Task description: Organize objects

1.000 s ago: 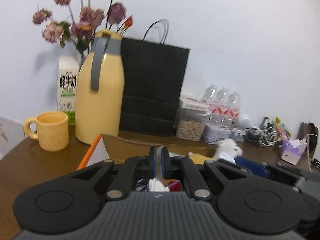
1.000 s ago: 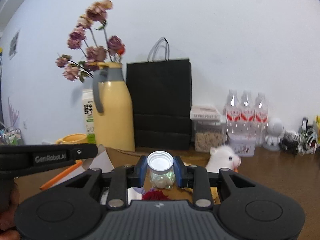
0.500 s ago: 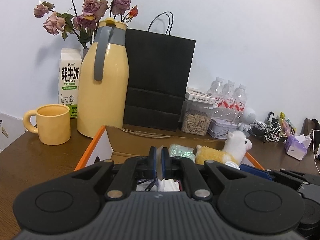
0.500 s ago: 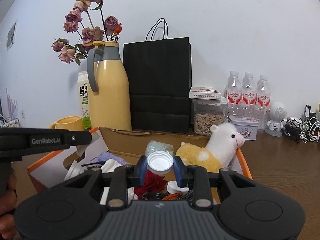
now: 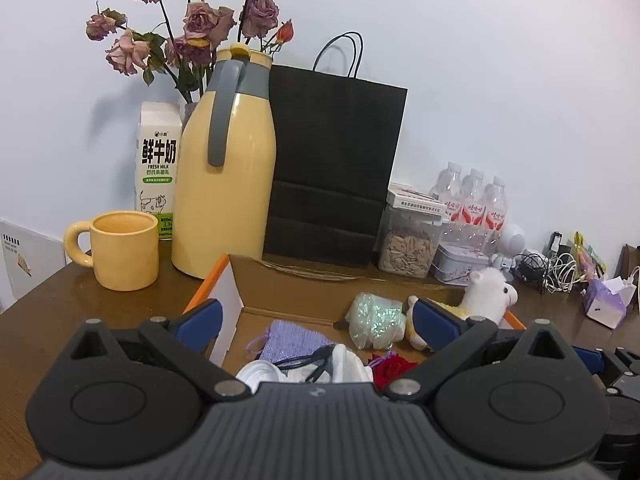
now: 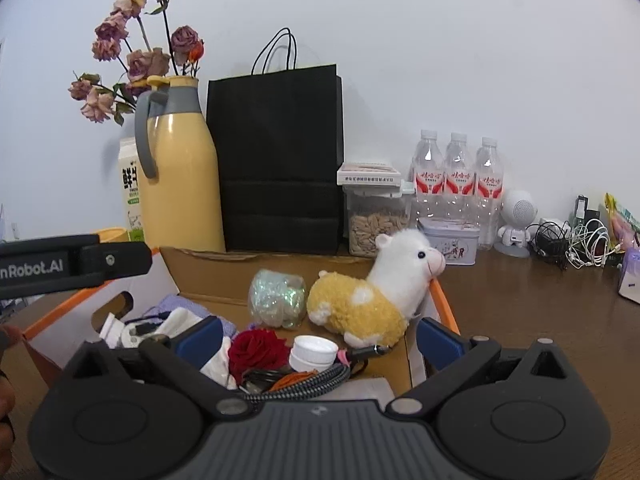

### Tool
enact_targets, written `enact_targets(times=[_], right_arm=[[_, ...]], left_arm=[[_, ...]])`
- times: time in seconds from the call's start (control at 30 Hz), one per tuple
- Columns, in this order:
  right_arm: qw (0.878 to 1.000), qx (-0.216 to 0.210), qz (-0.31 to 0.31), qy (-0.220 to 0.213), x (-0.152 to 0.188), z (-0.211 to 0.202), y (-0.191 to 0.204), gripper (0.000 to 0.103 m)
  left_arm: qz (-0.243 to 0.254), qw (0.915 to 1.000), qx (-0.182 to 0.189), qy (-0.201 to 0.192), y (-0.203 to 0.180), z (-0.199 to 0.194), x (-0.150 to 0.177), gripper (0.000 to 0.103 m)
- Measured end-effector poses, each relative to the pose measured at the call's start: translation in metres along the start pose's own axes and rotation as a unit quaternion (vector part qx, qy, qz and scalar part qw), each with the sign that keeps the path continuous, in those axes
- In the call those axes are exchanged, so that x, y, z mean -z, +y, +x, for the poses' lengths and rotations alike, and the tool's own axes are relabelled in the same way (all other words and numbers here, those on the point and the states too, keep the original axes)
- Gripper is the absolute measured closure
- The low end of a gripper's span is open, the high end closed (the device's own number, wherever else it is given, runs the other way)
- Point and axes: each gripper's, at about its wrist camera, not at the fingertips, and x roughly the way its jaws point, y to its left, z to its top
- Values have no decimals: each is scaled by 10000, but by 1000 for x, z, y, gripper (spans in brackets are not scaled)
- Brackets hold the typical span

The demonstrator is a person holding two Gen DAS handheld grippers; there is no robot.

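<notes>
An open cardboard box [image 6: 208, 270] with orange edges holds a yellow-and-white alpaca plush [image 6: 372, 296], a glittery bundle [image 6: 276, 298], a red rose [image 6: 256, 350], a purple knit pouch [image 5: 294, 340] and a braided cable [image 6: 304, 382]. A small white-capped jar [image 6: 313, 354] rests among them. My right gripper [image 6: 318, 338] hangs over the box, its jaws opening wide. The jar stands between the fingers, untouched. My left gripper [image 5: 316, 320] is also opening over the box's left half, with nothing gripped.
Behind the box stand a yellow thermos [image 5: 226, 168], a yellow mug [image 5: 124, 250], a milk carton [image 5: 158, 168], a black paper bag [image 5: 332, 168], a seed container [image 5: 412, 236] and water bottles [image 6: 456, 176]. Tangled cables [image 6: 576, 244] lie at the right.
Both grippers went from shut to wide open. The right one let go of the white-capped jar, which now sits in the box. Both views came closer over the box.
</notes>
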Motion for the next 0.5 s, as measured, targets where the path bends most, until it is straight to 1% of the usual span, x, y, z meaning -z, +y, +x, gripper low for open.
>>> enact_targets(times=[0.13,0.27,0.4,0.5], right_arm=[[10000,-8,60,4,0,0,-2,0],[9999,-70,86,20,0,0,-1,0],[9999,-48,123,-54,-5,-7,-1,0],[9997,-6,207,-122,-11,-17,-4,0]], left_arm=[[-2,10000,-31,64,0,2,1,0],[-6,9998,13,176,-1,4,2,0],[44,9998,87,191,-3,-2,-2,0],[114,9998,56,184,-2,-11,-5,0]])
